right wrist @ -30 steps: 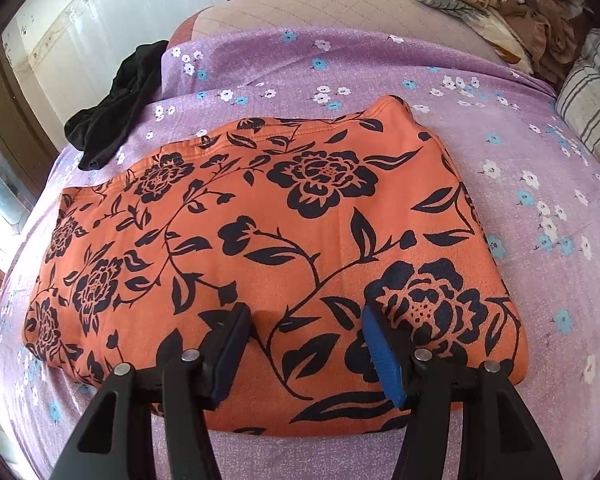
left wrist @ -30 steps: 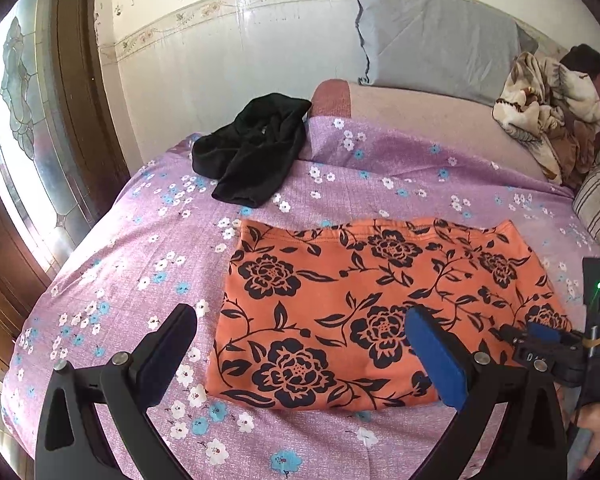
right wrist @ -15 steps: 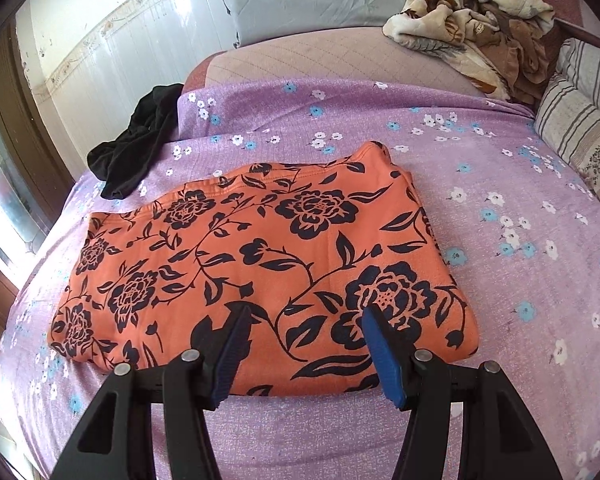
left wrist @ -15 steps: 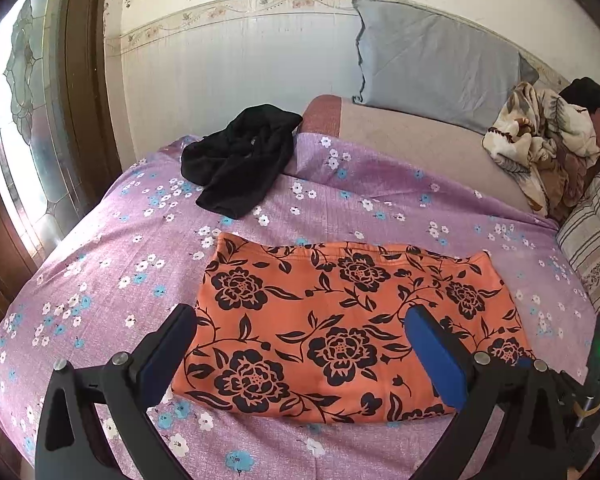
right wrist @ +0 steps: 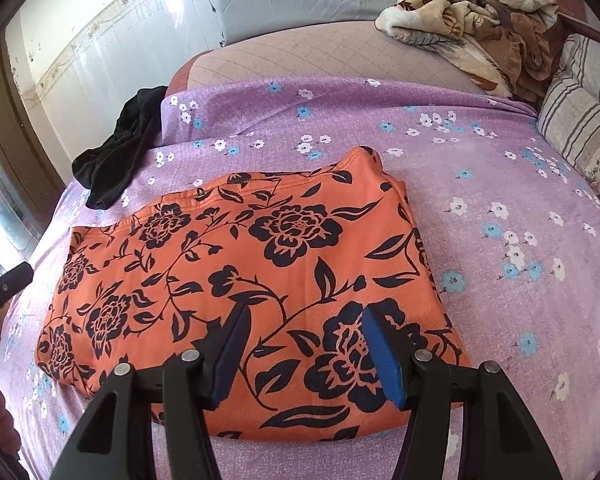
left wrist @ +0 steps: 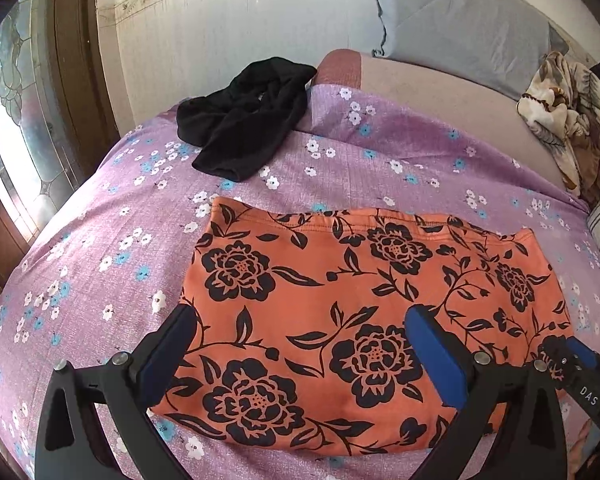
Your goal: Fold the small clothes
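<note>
An orange garment with black flowers [left wrist: 340, 300] [right wrist: 260, 264] lies folded flat on the purple flowered bedspread [left wrist: 100, 248]. My left gripper [left wrist: 300, 344] hangs open above the garment's near left part, nothing between its blue pads. My right gripper [right wrist: 304, 340] is open too, over the garment's near right corner, its pads apart and empty. The right gripper's tip [left wrist: 572, 364] shows at the lower right of the left wrist view. A black garment [left wrist: 244, 120] [right wrist: 116, 152] lies crumpled at the far left of the bed.
A grey pillow [left wrist: 460, 28] leans on the wall behind a beige bolster [right wrist: 300, 60]. A crumpled patterned blanket [right wrist: 480, 12] and a striped cushion [right wrist: 580, 120] sit at the far right. A wooden door frame and glass panel [left wrist: 28, 120] bound the left side.
The left gripper has come down and closer over the garment's left part. The right gripper has pulled back and up a little. Both stay open.
</note>
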Available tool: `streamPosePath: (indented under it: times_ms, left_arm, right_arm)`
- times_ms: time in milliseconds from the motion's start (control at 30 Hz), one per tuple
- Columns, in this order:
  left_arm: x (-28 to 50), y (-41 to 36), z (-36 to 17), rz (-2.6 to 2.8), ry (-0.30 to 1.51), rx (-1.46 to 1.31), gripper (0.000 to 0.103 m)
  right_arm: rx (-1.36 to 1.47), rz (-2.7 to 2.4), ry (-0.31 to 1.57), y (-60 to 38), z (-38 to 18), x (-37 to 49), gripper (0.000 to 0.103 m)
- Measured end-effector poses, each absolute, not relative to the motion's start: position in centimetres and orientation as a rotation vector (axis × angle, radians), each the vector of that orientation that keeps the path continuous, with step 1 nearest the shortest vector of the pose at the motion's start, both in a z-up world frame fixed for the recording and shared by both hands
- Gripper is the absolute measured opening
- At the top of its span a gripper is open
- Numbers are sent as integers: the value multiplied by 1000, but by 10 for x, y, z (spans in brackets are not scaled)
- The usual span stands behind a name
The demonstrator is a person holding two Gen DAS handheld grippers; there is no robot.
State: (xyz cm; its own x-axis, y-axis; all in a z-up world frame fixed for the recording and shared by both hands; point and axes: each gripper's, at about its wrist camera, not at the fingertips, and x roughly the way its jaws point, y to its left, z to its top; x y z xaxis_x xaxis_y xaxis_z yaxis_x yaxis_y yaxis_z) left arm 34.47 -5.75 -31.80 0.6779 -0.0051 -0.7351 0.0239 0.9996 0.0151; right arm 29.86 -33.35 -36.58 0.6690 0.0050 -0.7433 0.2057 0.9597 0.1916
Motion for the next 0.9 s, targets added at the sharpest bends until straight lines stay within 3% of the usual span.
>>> streamPosePath:
  times_ms: [400, 900]
  left_arm:
    - [368, -51, -393, 15, 1016, 43, 103]
    - [368, -52, -395, 5, 990, 92, 103]
  right_arm:
    - [300, -129, 916, -341, -386, 310, 62]
    - [311, -119, 866, -340, -374, 305, 62]
